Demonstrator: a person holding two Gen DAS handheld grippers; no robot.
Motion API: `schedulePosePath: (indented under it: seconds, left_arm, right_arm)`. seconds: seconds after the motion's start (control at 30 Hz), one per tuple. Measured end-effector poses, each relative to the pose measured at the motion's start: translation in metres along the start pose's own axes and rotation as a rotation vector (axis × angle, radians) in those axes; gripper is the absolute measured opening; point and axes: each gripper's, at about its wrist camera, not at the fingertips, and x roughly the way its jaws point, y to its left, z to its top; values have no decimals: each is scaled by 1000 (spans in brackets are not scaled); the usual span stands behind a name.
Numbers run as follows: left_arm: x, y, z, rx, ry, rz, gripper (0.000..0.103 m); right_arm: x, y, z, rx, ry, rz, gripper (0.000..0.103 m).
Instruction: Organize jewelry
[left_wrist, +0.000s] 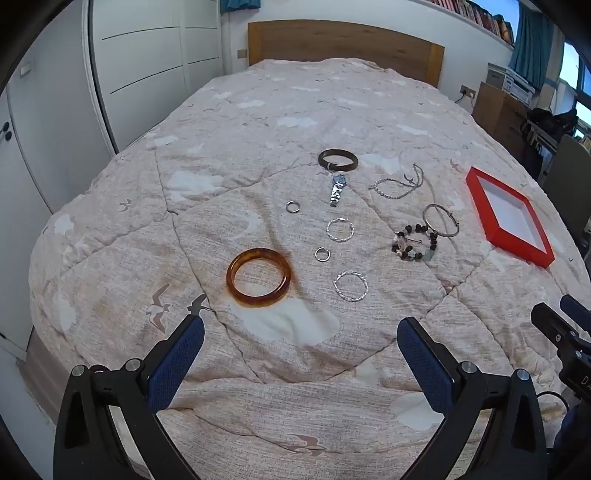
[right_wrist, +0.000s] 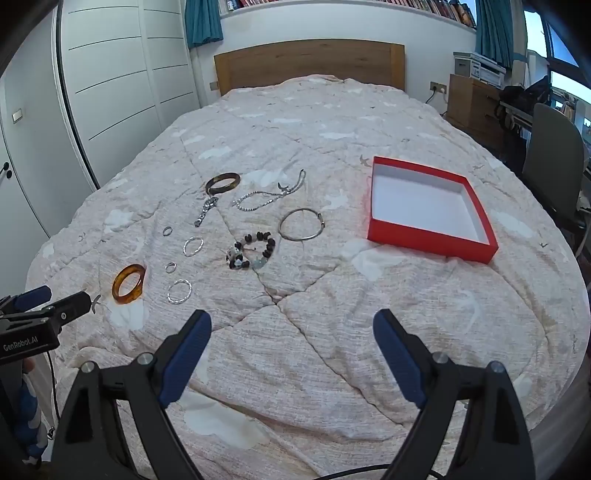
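Both grippers are held above the near end of the bed (right_wrist: 332, 332), angled down at the quilt. The left gripper (left_wrist: 301, 332) is spread wide with nothing between its blue pads (left_wrist: 177, 365); the right gripper (right_wrist: 291, 328) is likewise spread wide and empty.

The jewelry is scattered across the middle of the bed. An amber bangle (left_wrist: 258, 277) is seen nearest the left gripper, towards the bed's left edge. Beside it are laid two twisted silver hoops (left_wrist: 351, 286) (left_wrist: 340, 229) and two small rings (left_wrist: 322, 254) (left_wrist: 292, 206). Farther towards the headboard (right_wrist: 310, 62), a dark bangle (left_wrist: 338, 159) is placed touching a wristwatch (left_wrist: 337, 190), with a silver chain (left_wrist: 397, 186) next to them. A beaded bracelet (right_wrist: 253, 251) and a thin silver bangle (right_wrist: 301, 224) are set close together nearer the middle.

A red box (right_wrist: 430, 236), open and white inside, is set towards the bed's right edge, well apart from the jewelry. Bare quilt is left between the box and the beaded bracelet, and across the whole near end under the grippers. A chair (right_wrist: 554, 155) is stood beyond the right edge, wardrobe doors (right_wrist: 110, 74) beyond the left.
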Motion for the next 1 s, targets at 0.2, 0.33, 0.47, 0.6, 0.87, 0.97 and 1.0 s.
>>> schedulePosePath:
  seconds: [0.2, 0.33, 0.47, 0.6, 0.87, 0.97, 1.0]
  left_arm:
    - [4, 12, 2, -24, -19, 22, 102]
    - [9, 19, 2, -29, -3, 31, 102]
    - [12, 27, 2, -43, 5, 36, 102]
    - [14, 31, 3, -47, 7, 48, 102]
    - [22, 30, 4, -36, 17, 39, 102]
    - [24, 27, 4, -21, 16, 30, 102]
    - [24, 26, 5, -17, 14, 24, 102]
  right_arm:
    - [5, -1, 0, 4, 2, 18, 90]
    - [8, 0, 0, 2, 12, 25, 90]
    - [11, 1, 0, -3, 24, 40, 89]
    - [16, 6, 0, -16, 36, 56, 89]
    - [24, 8, 2, -3, 49, 65, 89]
    - [27, 6, 1, 7, 53, 57, 89]
    - [28, 5, 0, 10, 57, 52, 89]
